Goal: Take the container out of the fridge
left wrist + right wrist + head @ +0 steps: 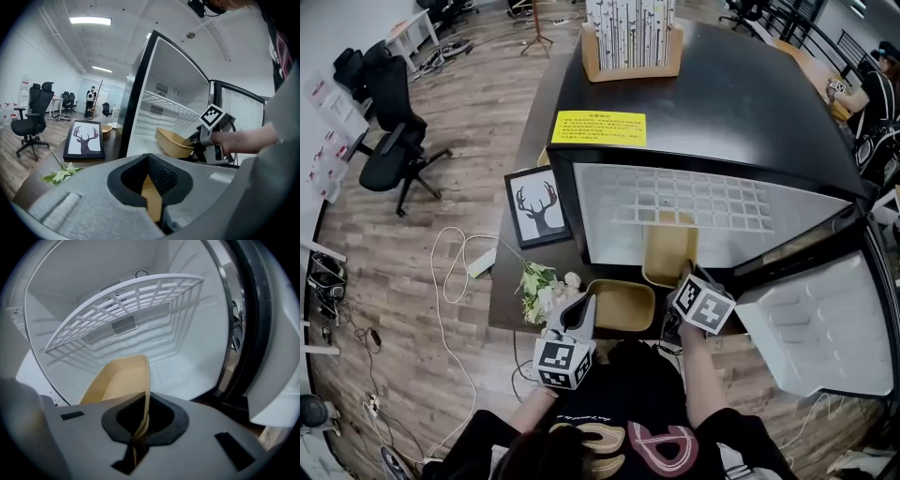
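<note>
- Closest below us is our dark printed shirt (628, 412), and just past it we hold a gripper in each hand.
- Our left gripper (585, 307) has its jaws pressed together on the rim of a second tan dish (622, 305); the left gripper view shows that tan edge pinched between the pads.
- That dish sits just in front of the fridge (741, 103) mouth, over the near edge of the dark table (508, 272); we cannot tell whether it rests there.
- Our right gripper (683, 277) is clamped on the near rim of the container (668, 246); its own view shows the thin tan wall squeezed between nearly closed jaws.
- We see the container inside the fridge, on the white floor under the wire shelf (694, 202), with its near end at the opening.
- We see the fridge door (825, 328) swung open to the right.
- On the table to the left stand a framed deer picture (537, 206) and, nearer us, some white flowers (542, 286).
- On top of the fridge we see a yellow notice (598, 127) and a wooden holder (633, 42).
</note>
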`<state>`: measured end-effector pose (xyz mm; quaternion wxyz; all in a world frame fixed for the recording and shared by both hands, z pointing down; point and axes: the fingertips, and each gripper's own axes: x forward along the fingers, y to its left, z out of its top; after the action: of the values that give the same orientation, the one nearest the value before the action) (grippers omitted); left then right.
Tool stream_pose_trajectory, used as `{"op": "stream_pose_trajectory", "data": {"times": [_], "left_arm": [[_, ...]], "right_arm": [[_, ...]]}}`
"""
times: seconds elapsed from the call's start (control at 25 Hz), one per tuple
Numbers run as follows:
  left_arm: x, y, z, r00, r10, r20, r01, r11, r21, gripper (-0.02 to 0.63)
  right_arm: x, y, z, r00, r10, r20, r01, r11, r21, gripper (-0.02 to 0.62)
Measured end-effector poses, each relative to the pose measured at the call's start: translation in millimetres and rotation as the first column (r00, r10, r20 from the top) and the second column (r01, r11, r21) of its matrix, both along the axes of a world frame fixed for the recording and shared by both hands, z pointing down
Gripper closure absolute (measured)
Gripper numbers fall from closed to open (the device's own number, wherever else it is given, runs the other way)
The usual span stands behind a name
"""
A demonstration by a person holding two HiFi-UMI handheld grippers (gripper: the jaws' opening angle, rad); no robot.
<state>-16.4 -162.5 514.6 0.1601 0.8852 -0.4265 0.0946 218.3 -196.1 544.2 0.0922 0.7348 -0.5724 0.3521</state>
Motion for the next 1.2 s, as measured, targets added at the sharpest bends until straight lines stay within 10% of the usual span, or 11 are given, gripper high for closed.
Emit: {"op": "stream_pose_trajectory", "data": {"times": [1.2], "left_arm": [[45.4,29.7,4.9,0.977,0.212,-0.024,-0.212,0.977,-0.013,0.597]], "right_arm": [[41.3,116.8,32.3,0.972,0.233,-0.035,-0.235,0.969,-0.077,0.580]]}}
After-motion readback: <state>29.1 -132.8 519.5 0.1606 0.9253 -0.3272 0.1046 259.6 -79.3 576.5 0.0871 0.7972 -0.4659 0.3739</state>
